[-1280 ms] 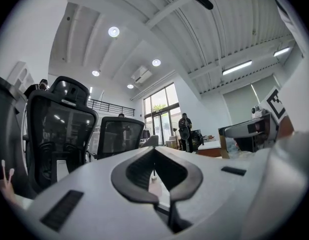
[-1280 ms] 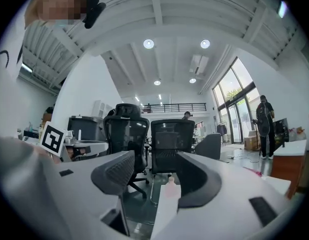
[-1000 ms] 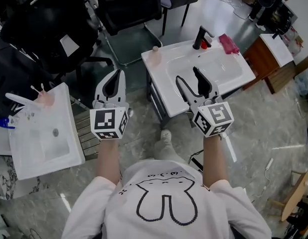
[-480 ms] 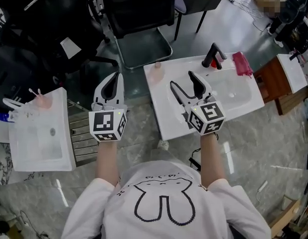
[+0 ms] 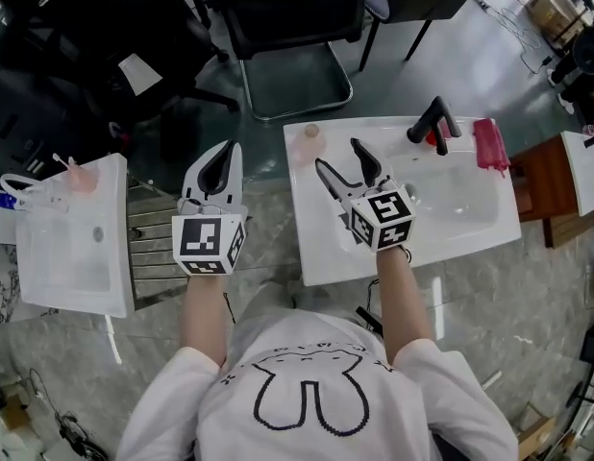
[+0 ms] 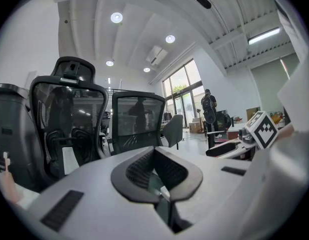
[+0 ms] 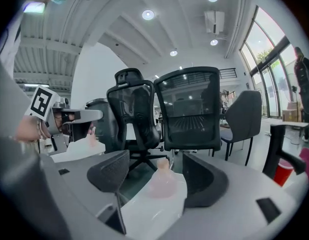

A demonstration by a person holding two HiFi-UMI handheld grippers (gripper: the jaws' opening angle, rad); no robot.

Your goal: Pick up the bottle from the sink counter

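A small pale pink bottle (image 5: 310, 134) stands upright on the back left corner of the white sink counter (image 5: 316, 248). My right gripper (image 5: 337, 156) hovers over the counter's left part and points at the bottle, its tips a short way short of it. Its jaws are opening, with nothing pressed between the pads. In the right gripper view the bottle (image 7: 162, 180) shows straight ahead, framed by the two dark fingers (image 7: 110, 170). My left gripper (image 5: 221, 159) is held left of the counter over the floor. In the left gripper view my left gripper (image 6: 155, 160) is shut and empty.
A black faucet (image 5: 433, 121), a red cup (image 5: 431, 141) and a magenta cloth (image 5: 489, 143) sit at the counter's back right. A second white sink (image 5: 64, 248) with a pink bottle (image 5: 82, 177) lies far left. Office chairs (image 5: 289, 27) stand behind; a wooden cabinet (image 5: 541, 182) is to the right.
My right gripper has moved from over the basin toward the counter's left back corner, closer to the bottle, and its jaws have spread wider. The left gripper has stayed as it was.
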